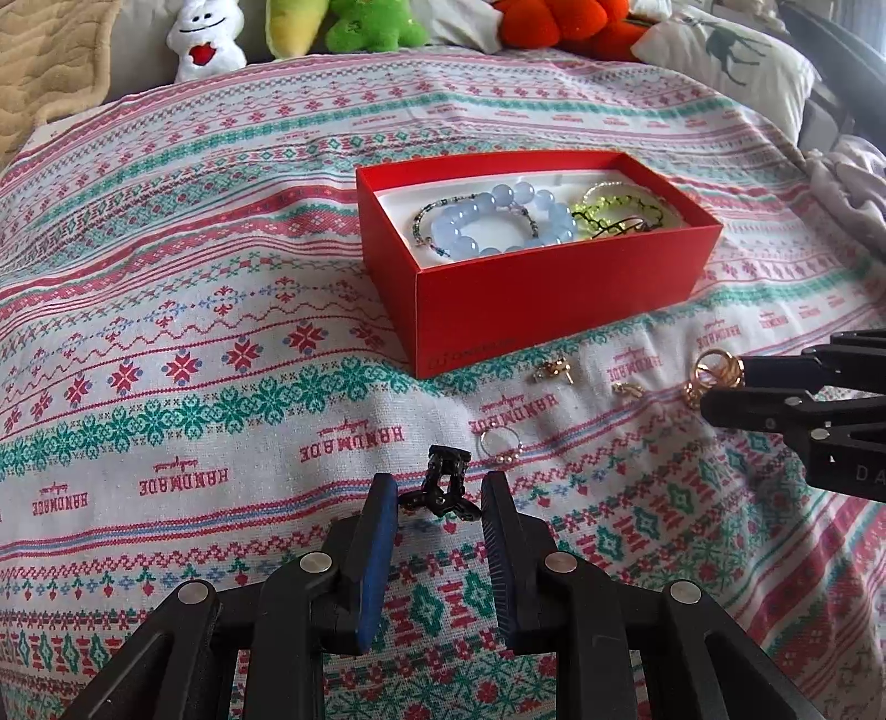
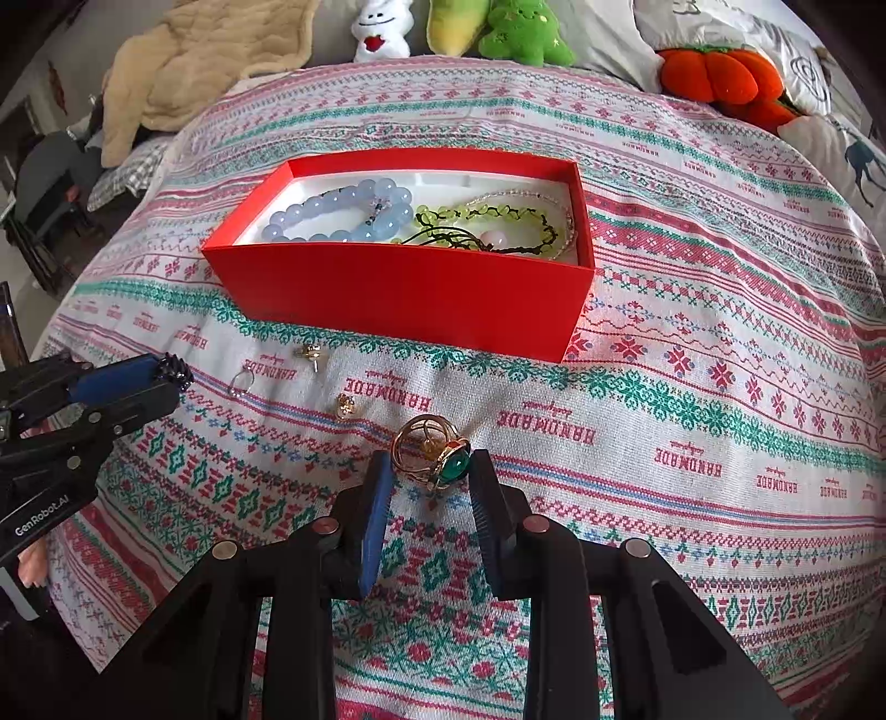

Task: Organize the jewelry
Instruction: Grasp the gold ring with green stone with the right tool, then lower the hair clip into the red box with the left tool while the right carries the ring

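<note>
A red box (image 1: 554,293) (image 2: 398,296) on the patterned cloth holds a blue bead bracelet (image 1: 498,221) (image 2: 343,213), a green bead bracelet (image 2: 470,219) and thin chains. My left gripper (image 1: 440,490) is shut on a small black hair claw (image 1: 443,482), which also shows in the right wrist view (image 2: 174,370). My right gripper (image 2: 432,465) is shut on a gold ring cluster with a green stone (image 2: 434,454), seen in the left wrist view too (image 1: 717,374). Loose on the cloth lie a silver hoop (image 1: 498,446) (image 2: 241,382) and two small gold earrings (image 1: 554,370) (image 1: 626,389).
Plush toys line the far edge: a white one (image 1: 207,39), a green one (image 2: 523,33), an orange pumpkin (image 2: 720,77). A beige blanket (image 2: 205,66) lies at the back left. Pillows (image 1: 731,61) sit at the right.
</note>
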### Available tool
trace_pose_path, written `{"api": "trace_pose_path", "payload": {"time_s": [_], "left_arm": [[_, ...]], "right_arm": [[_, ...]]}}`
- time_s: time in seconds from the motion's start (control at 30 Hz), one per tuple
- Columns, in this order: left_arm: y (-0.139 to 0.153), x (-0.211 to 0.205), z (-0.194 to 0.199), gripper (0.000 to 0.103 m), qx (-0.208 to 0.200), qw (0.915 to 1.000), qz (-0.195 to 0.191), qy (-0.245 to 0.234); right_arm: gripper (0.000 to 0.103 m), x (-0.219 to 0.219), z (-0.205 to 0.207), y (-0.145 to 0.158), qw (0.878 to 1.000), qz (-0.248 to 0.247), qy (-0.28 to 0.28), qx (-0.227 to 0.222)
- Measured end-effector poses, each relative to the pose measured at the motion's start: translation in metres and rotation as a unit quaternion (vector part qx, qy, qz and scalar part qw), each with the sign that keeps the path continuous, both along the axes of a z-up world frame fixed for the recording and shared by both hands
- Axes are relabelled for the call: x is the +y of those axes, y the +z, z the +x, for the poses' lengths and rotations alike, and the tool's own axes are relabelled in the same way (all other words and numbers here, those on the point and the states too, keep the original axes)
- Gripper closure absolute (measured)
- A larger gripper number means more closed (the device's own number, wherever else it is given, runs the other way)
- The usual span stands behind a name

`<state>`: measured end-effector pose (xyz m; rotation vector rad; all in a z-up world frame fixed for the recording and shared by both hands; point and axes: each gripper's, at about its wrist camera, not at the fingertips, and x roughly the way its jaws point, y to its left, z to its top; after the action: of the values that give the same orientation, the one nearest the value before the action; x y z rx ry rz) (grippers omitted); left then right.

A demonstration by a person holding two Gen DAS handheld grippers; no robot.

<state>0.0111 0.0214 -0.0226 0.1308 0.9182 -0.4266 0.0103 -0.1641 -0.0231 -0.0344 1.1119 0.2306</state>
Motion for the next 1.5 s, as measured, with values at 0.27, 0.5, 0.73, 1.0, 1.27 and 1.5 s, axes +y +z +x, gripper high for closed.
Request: {"api": "trace_pose_path", "payload": {"time_s": [0.27,0.5,0.73,1.0,1.27,1.5], "left_arm": [[0.005,-0.005,-0.003,0.078,0.000,1.0000,-0.001,-0.006],[0.019,-0.005,-0.002,0.078,-0.001,0.9999,-0.013,-0.002],[0.032,-0.008,0.006,0.078,-0.006,0.9997,-0.023,0.001],[0.048,-0.018,0.027,0.078,-0.016,0.9991,-0.038,0.008],[0.052,-0.037,0.056,0.078,-0.012,0.9978,-0.062,0.018],[0.043,-0.052,0.081,0.077,0.003,0.9972,-0.072,0.021]], "right_arm": [[0.073,-0.004,-0.013,0.016,1.000,0.014,0.005,0.002],[0.073,-0.015,-0.012,0.041,0.999,0.039,-0.007,-0.007],[0.073,-0.029,-0.001,0.056,0.998,0.056,-0.034,-0.005],[0.073,-0.025,0.019,0.060,0.997,0.065,-0.050,-0.001],[0.073,-0.030,0.050,0.064,0.992,0.087,-0.088,-0.008],[0.073,-0.028,0.073,0.057,0.991,0.094,-0.100,-0.010]]}}
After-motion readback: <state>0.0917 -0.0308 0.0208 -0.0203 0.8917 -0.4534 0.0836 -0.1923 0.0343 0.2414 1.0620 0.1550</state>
